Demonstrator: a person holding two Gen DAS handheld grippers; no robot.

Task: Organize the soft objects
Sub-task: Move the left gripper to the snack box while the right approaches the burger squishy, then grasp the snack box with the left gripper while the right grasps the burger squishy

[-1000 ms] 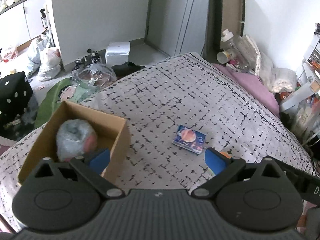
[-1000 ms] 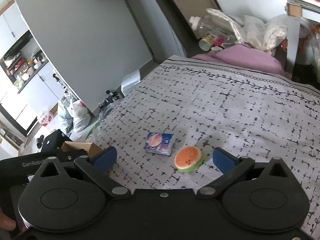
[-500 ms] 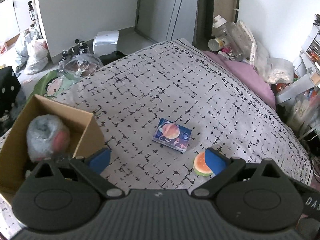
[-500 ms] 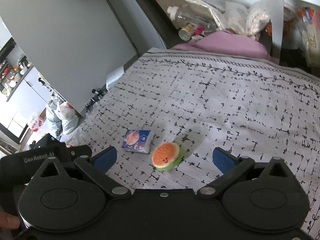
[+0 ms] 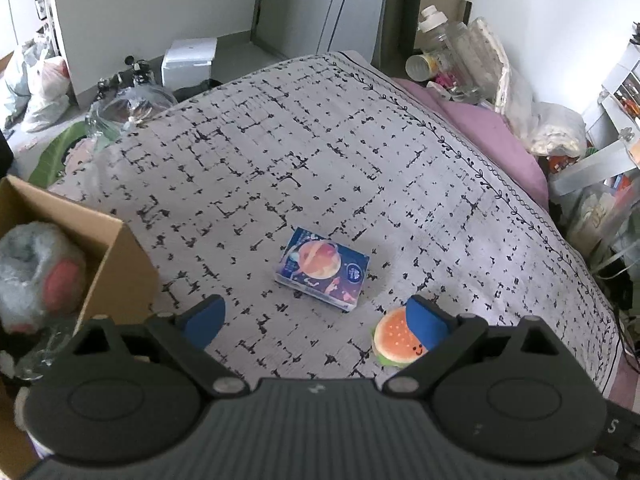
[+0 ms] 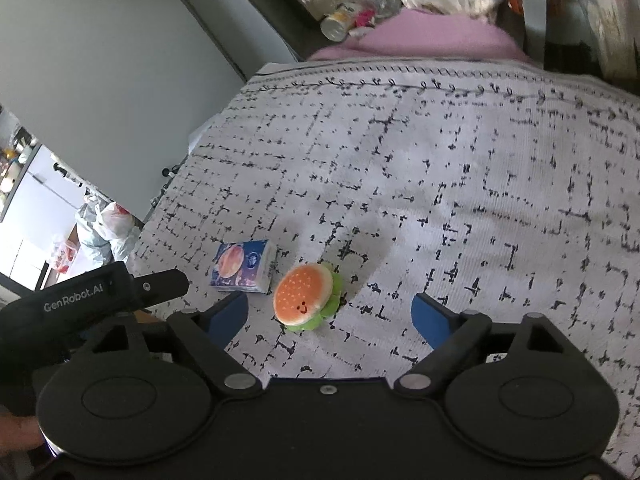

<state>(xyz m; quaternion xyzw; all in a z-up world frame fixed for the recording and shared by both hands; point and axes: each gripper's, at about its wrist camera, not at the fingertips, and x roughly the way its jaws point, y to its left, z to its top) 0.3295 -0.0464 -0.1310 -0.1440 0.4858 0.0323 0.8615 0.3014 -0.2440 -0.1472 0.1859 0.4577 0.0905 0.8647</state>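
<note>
Two soft things left out: burger toy (image 6: 305,297) and tissue pack (image 6: 243,266), lying just beside each other on the bed (image 6: 440,184).
Already put away: fluffy grey toy (image 5: 38,268) inside the cardboard box (image 5: 120,264), at the left edge of the bed.
Just changed: both tongs lower and closer to the bed than a second ago, so burger toy and tissue pack look bigger in both views.
Right tongs (image 6: 330,316): wide a second ago, now closing; burger toy between the blue pads but not pressed yet, nothing held.
Left tongs (image 5: 316,318): wide open, empty; tissue pack (image 5: 322,274) lying ahead between the blue pads, not touched.
Meaning for the task: looks like a grab about to happen, probably burger toy with the right tongs and maybe tissue pack with the left; trip to the box to follow.
Only in the left view: the box, the grey toy in it, and the burger toy (image 5: 396,338) partly hidden behind the right-side blue pad.
Only in the right view: whole burger toy with its little smile and green edge, plus the black body of the left tongs at the left side.
</note>
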